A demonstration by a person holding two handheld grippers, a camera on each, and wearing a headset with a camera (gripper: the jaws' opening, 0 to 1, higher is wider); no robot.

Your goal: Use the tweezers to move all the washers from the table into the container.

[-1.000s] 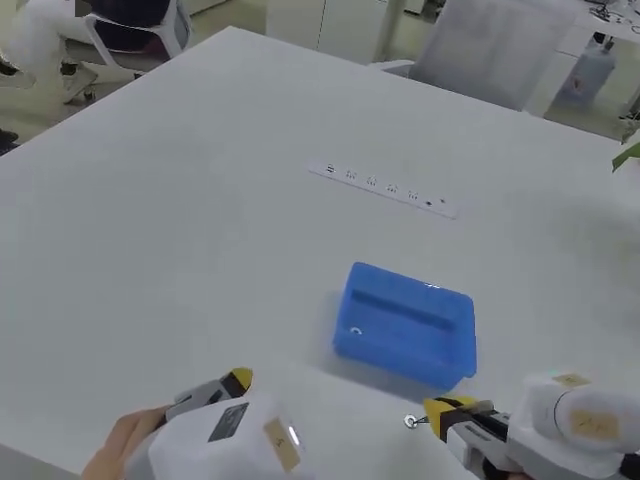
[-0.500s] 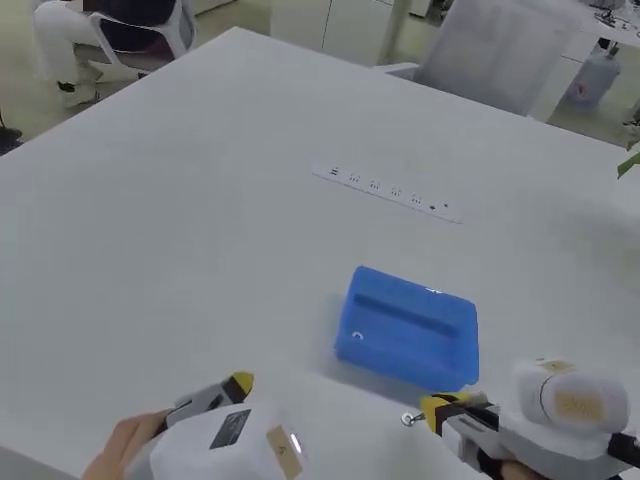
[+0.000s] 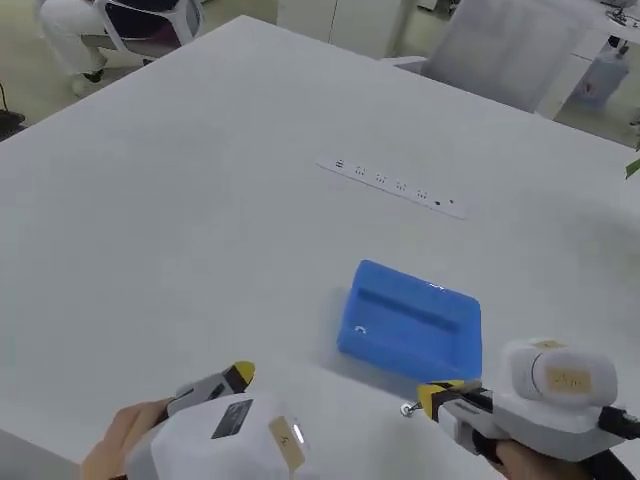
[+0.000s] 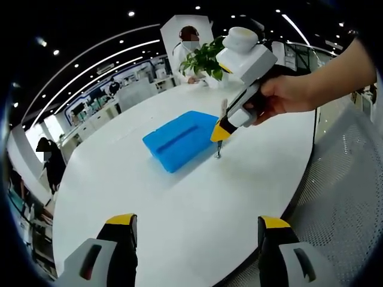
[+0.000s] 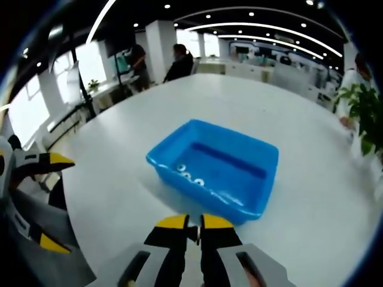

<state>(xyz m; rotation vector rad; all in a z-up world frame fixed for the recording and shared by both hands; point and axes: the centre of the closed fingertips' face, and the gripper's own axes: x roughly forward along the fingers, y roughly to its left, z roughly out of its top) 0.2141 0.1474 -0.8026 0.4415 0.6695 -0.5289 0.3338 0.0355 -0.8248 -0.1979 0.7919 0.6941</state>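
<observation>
Beside the blue container (image 3: 412, 322) on the white tabletop (image 3: 200, 220), our right tongs (image 3: 436, 394) pinch the tweezers (image 4: 219, 149), tips down at the surface. Several washers (image 5: 190, 177) lie inside the container; our left tongs (image 4: 197, 224) gape wide over the tabletop.

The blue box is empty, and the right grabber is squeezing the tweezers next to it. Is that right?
Not quite. The blue container is not empty: the right gripper view shows a few washers inside, near its front wall. The rest holds: the right gripper is shut on the tweezers beside it.
</observation>
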